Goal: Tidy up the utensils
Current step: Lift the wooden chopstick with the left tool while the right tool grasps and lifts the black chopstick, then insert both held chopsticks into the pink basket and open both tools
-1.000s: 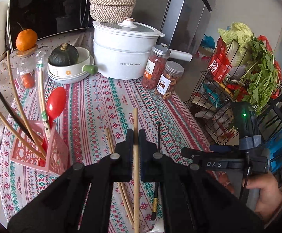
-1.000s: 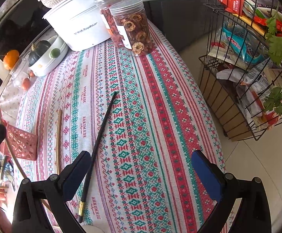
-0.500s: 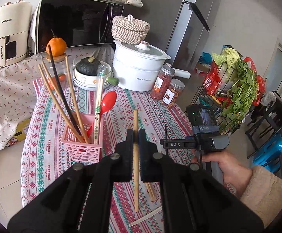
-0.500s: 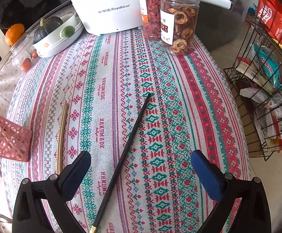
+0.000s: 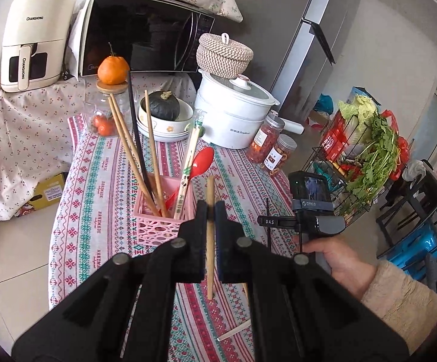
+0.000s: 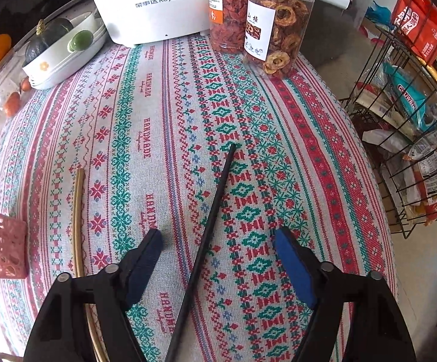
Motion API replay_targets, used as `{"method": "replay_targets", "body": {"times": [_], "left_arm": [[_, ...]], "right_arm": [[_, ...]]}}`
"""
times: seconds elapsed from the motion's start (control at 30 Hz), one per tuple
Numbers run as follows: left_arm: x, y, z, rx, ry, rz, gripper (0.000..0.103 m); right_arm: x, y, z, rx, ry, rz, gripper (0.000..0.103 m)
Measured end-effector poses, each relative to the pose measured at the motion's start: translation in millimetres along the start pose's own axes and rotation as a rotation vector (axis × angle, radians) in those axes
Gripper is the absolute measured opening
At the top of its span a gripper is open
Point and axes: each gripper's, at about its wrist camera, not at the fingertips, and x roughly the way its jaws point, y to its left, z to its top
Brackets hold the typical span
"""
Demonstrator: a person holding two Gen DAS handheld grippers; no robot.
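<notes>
Chopsticks are being gathered into the pink basket (image 5: 162, 224), which sits just ahead and left of the left hand-held gripper (image 5: 210, 211). That gripper is clamped tight on a wooden chopstick (image 5: 210, 235), pinched near its middle so both ends stick out and it can be steered tip-first into the basket, where several wooden sticks, a black one and a red spoon (image 5: 202, 160) already stand.

The right hand-held gripper (image 6: 218, 241) hangs low over the counter (image 6: 146, 126) with its jaws wide apart, straddling the black chopstick (image 6: 209, 229), which lies flat between the blue pads (image 6: 290, 259) without touching either; likely it is lined up for the next pinch. Another wooden stick (image 6: 78, 220) lies to its left.

Against half a second ago, the left gripper has risen and drawn back, so the basket looks farther below it, while the right has come down and forward, centring the black chopstick between its pads
</notes>
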Motion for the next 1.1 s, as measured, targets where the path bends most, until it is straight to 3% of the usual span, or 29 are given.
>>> {"method": "replay_targets", "body": {"times": [0.03,0.1,0.13,0.33,0.6,1.1], "left_arm": [[-1.0,2.1,0.2,-0.004,-0.001,0.002,0.006],[-2.6,5.2,-0.2,-0.014,-0.003,0.007,0.006],[-3.1,6.5,-0.1,-0.02,-0.003,0.008,0.006],[-11.3,8.9,2.9,-0.03,-0.031,0.01,0.006],[-29.0,10.8,10.7,-0.036,-0.099,0.009,0.006],[-68.1,9.2,37.6,-0.026,-0.342,0.063,0.006]], "right_arm": [[-3.2,2.5,-0.6,-0.011,-0.009,0.007,0.031],[-5.0,3.7,-0.4,-0.023,-0.014,0.031,0.012],[-5.1,3.6,-0.5,-0.019,-0.016,0.048,0.01],[-19.0,-6.3,-5.0,0.034,-0.058,0.182,0.007],[-84.0,-22.5,-15.2,0.023,-0.251,0.267,0.006],[-193.6,-17.3,-44.1,-0.05,-0.599,0.287,0.006]]}}
